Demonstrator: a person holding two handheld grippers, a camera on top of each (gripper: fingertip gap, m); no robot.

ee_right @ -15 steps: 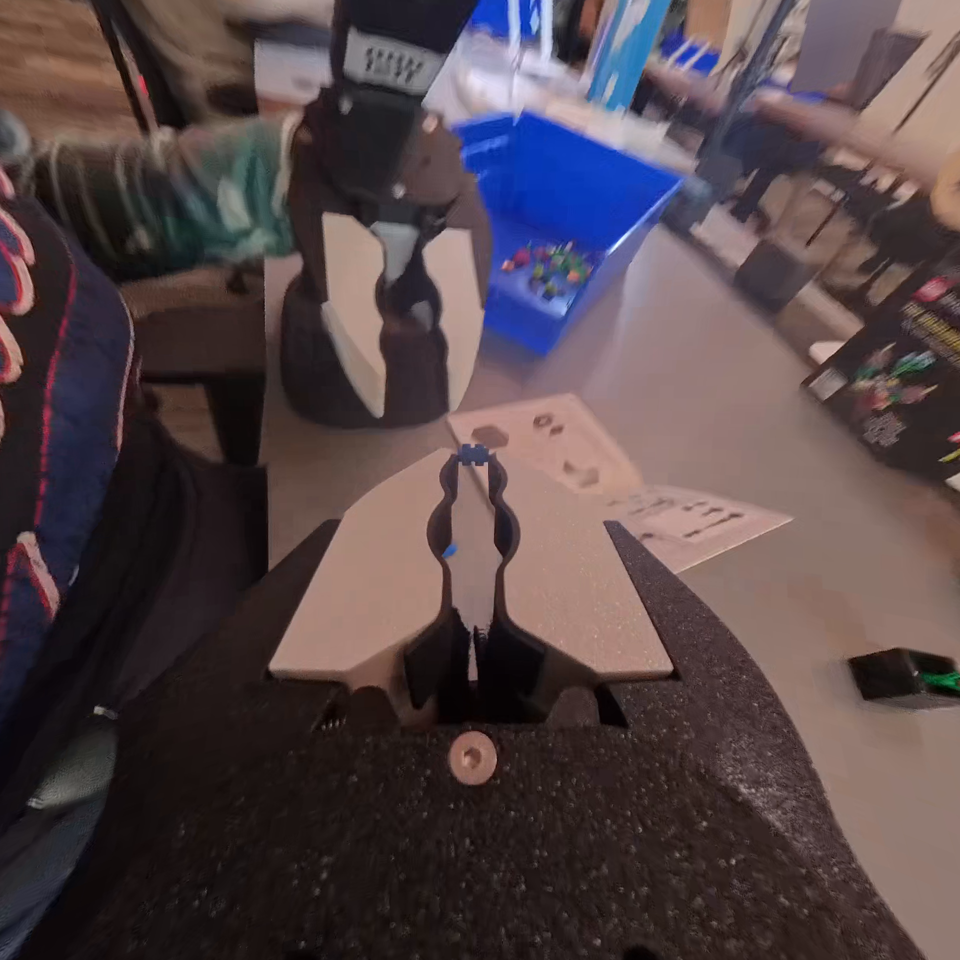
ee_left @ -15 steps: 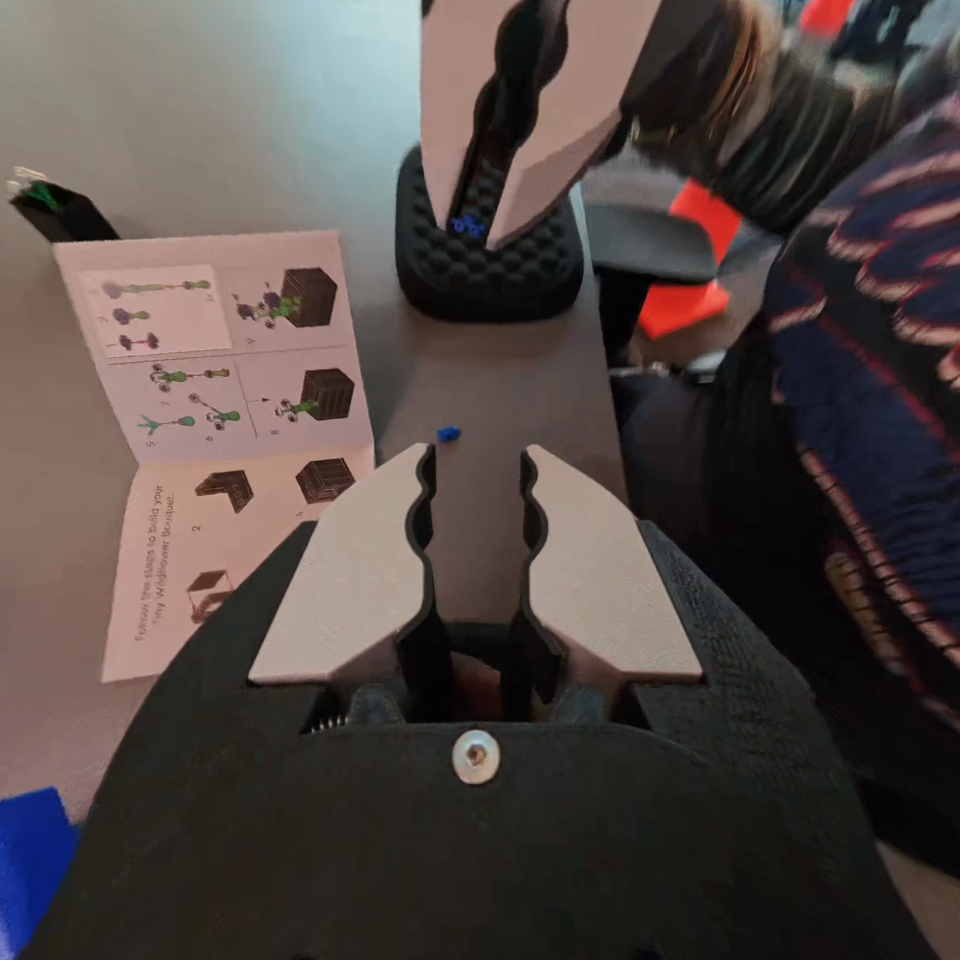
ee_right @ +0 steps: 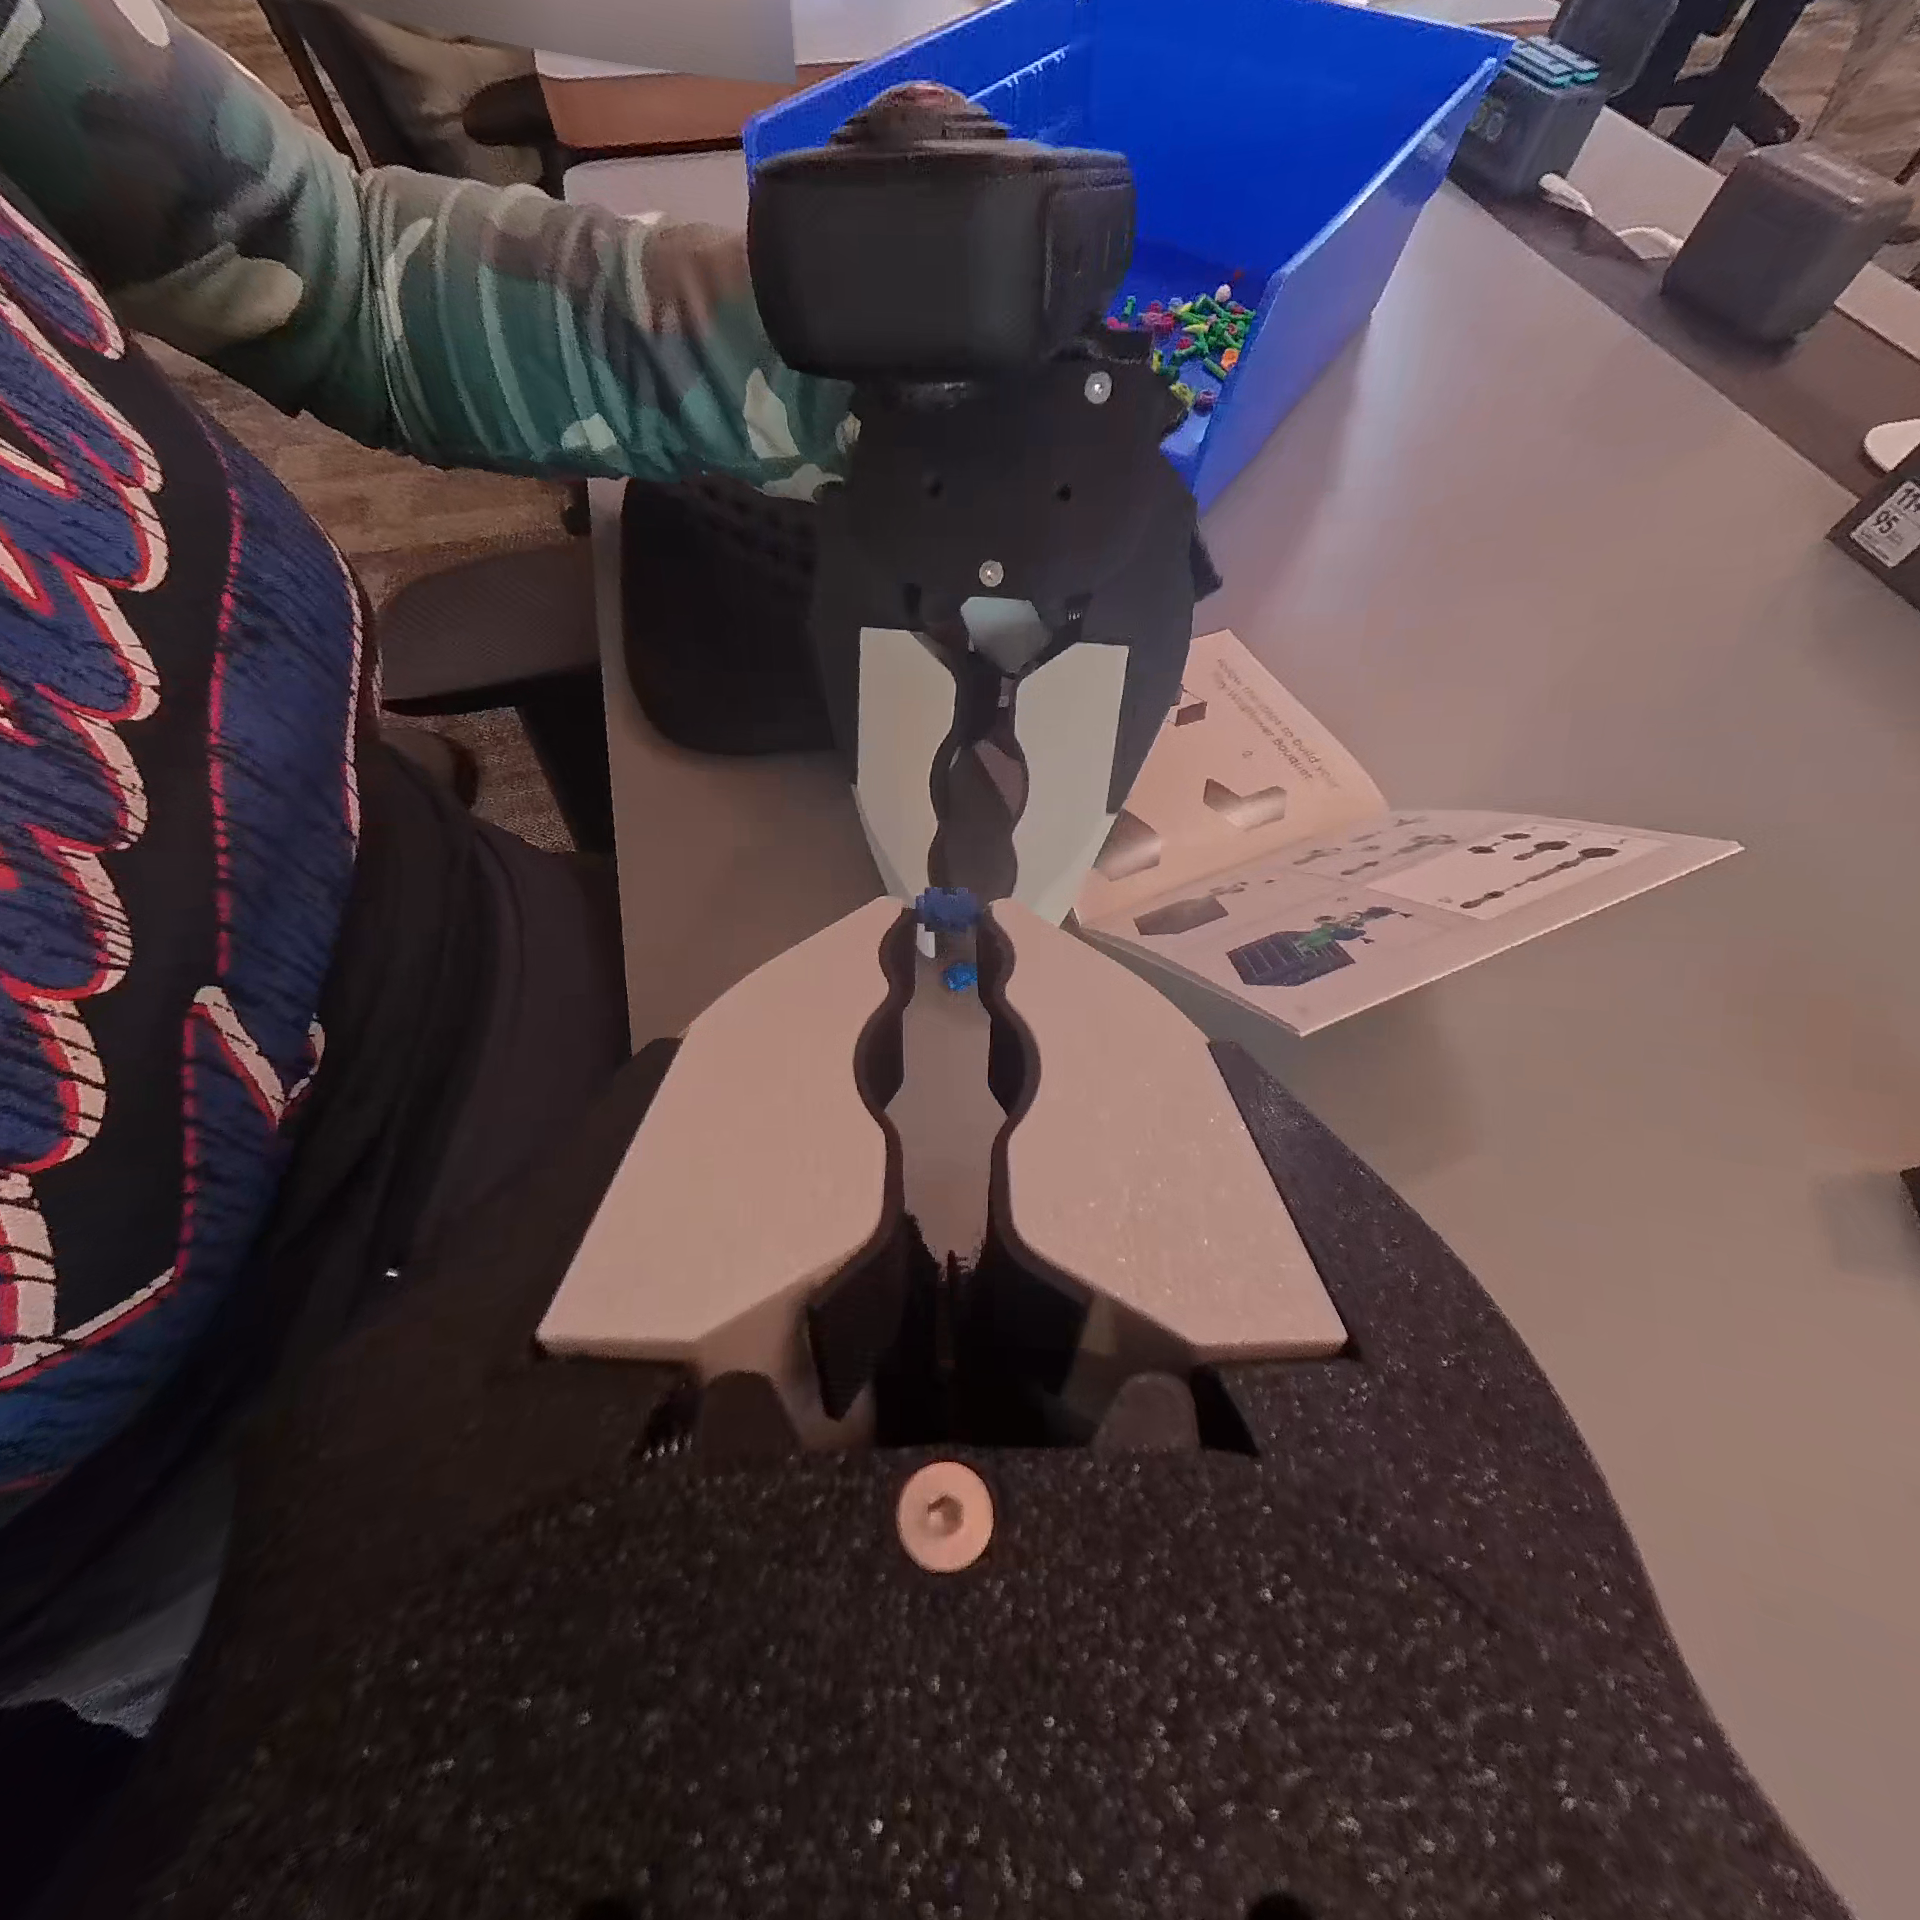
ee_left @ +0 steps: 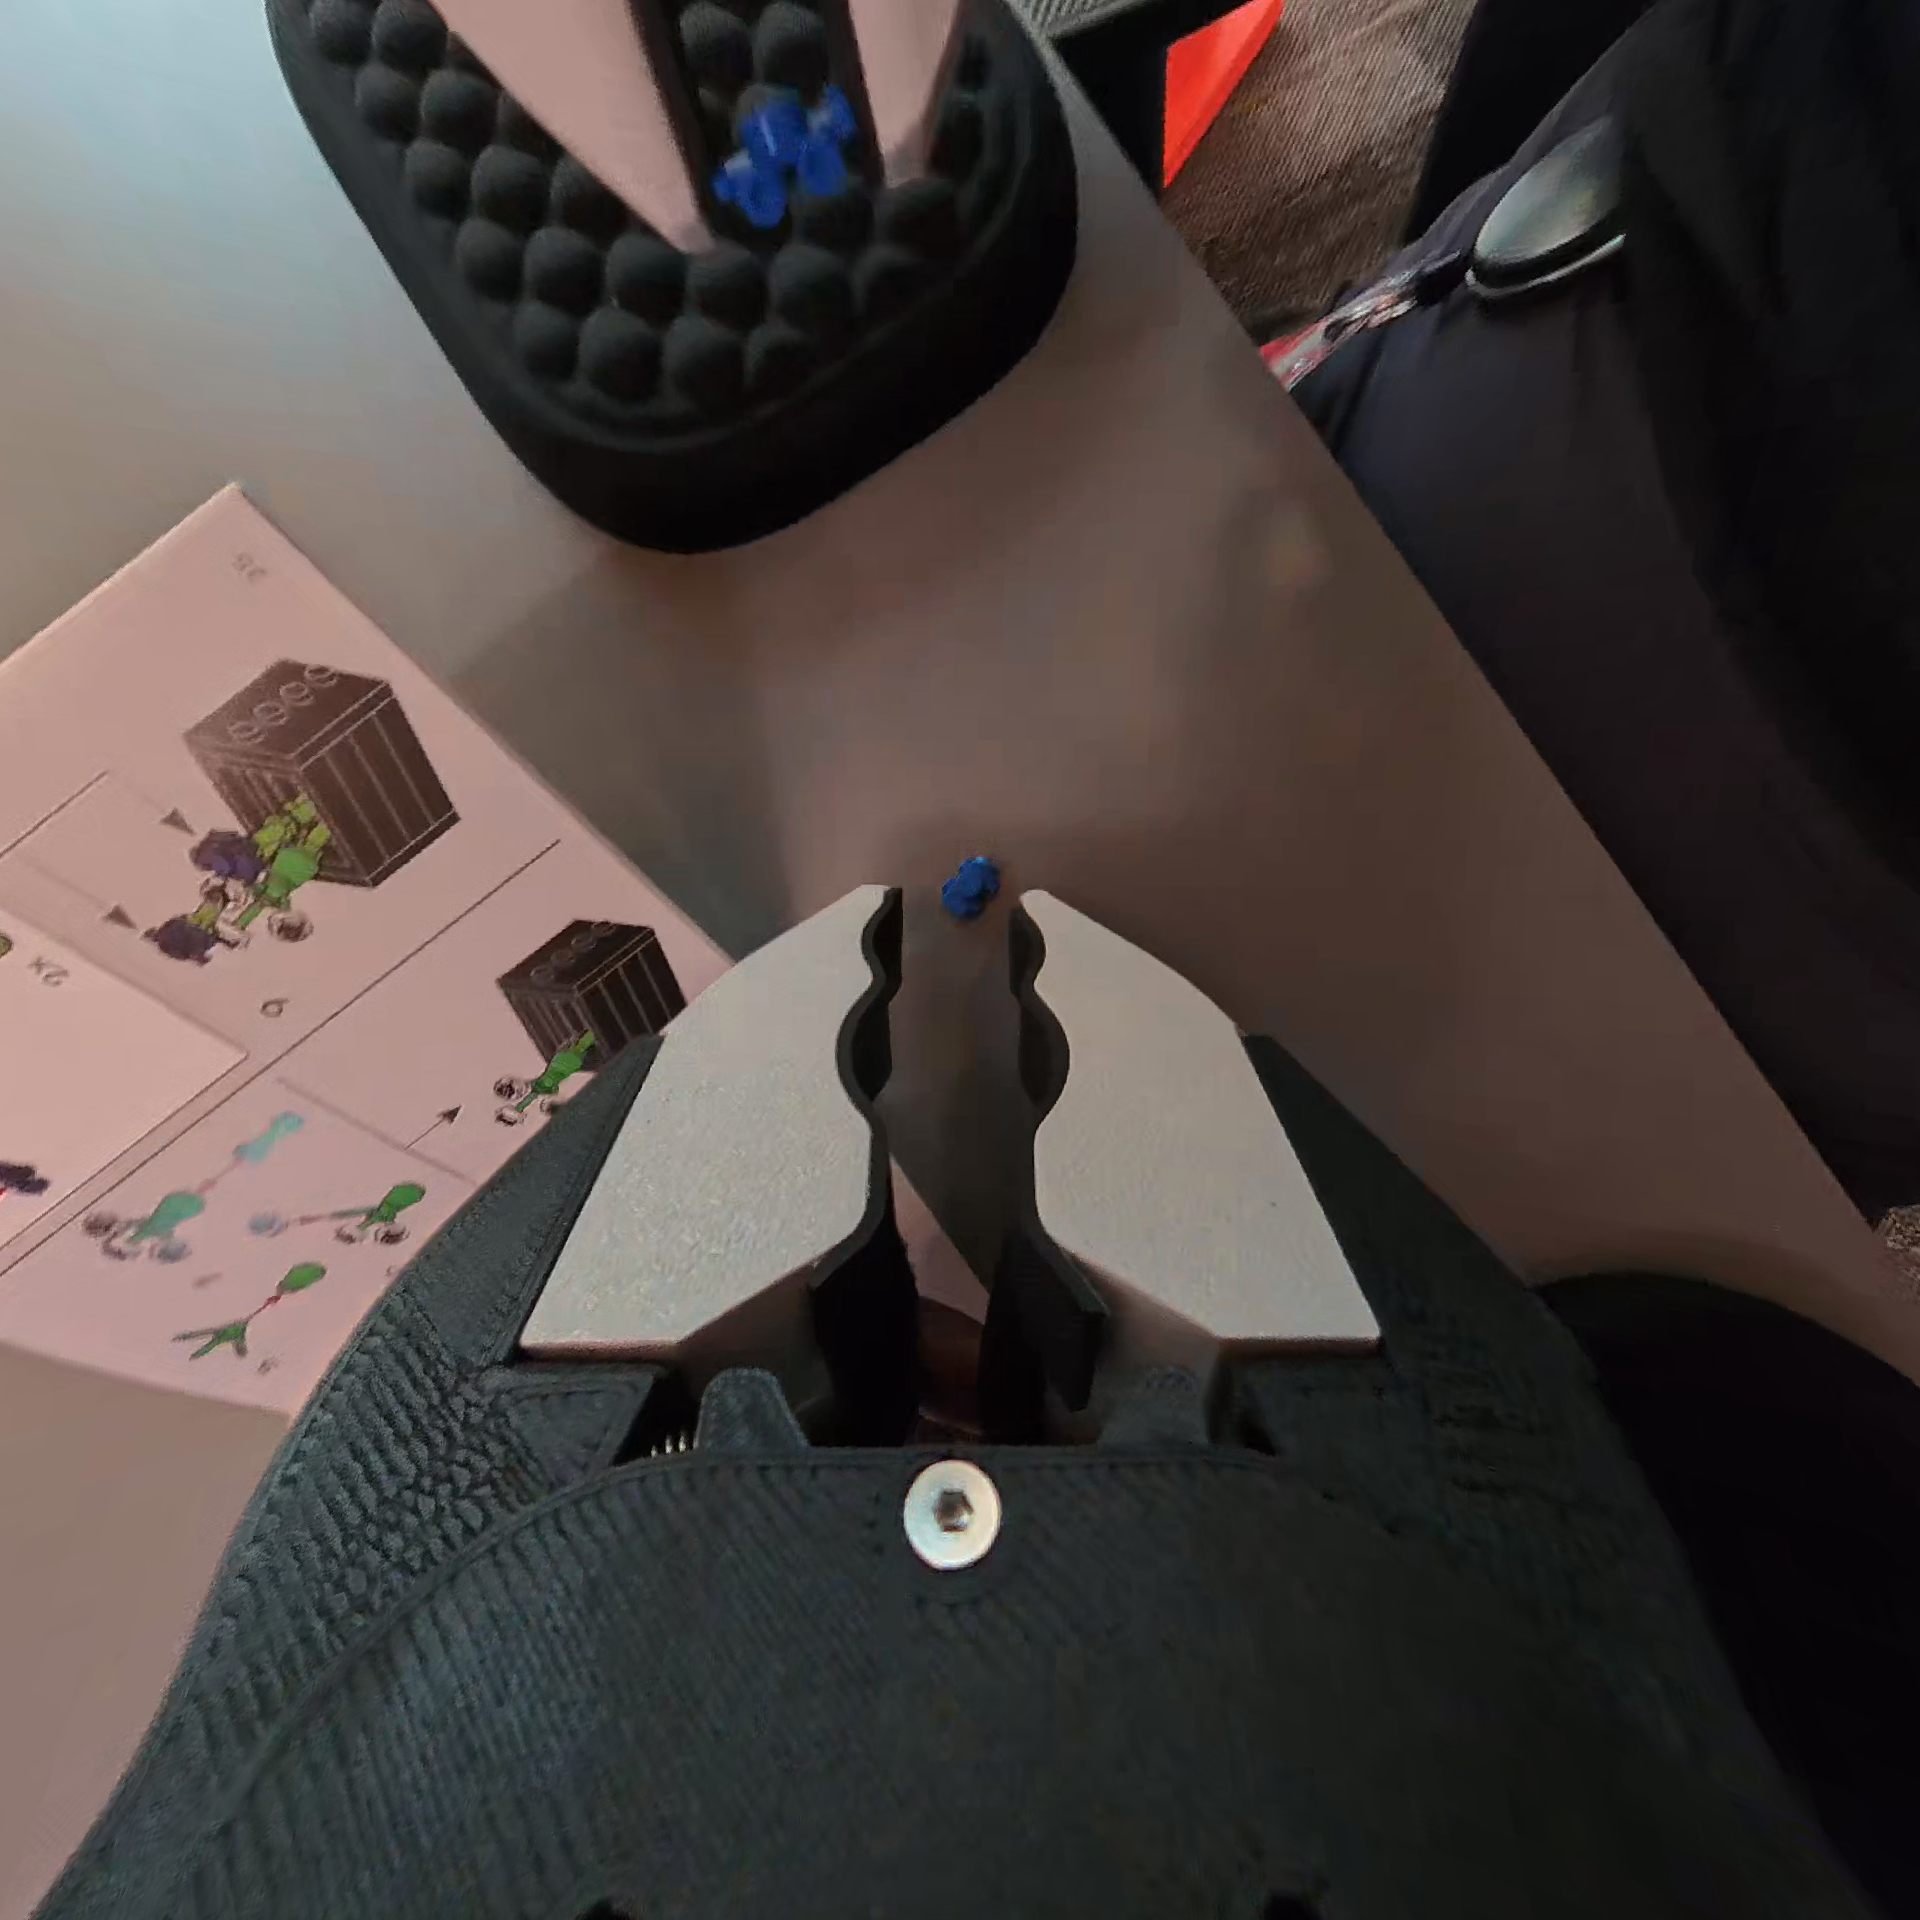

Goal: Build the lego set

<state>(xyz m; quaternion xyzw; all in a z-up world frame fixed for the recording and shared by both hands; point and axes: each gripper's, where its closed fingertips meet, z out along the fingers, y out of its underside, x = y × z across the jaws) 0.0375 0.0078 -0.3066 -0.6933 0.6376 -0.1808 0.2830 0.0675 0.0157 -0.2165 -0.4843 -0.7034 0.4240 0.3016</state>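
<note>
My left gripper [ee_left: 958, 902] is open, low over the grey table [ee_left: 1195, 831]. A tiny blue Lego piece [ee_left: 968, 888] lies on the table right between its fingertips. My right gripper [ee_right: 943, 906] is shut on a small blue flower piece [ee_right: 943, 910] at its tips. It faces the left gripper closely, tip to tip. In the left wrist view the right gripper [ee_left: 795, 197] is at the top with the blue flower piece [ee_left: 784, 156] in it. In the right wrist view the loose blue piece [ee_right: 958, 977] shows on the table, below the left gripper [ee_right: 982, 883].
An open instruction booklet [ee_left: 260, 935] lies left of the left gripper and also shows in the right wrist view [ee_right: 1351, 883]. A blue bin [ee_right: 1299, 156] with several coloured pieces stands behind. The table edge [ee_left: 1455, 883] and a person's torso are close by. Across from one pair of fingers to the other is roughly 10 centimetres.
My left gripper has moved forward and down, so the loose blue piece now lies between its tips. The two grippers have come closer together. The right gripper still holds its blue piece.
</note>
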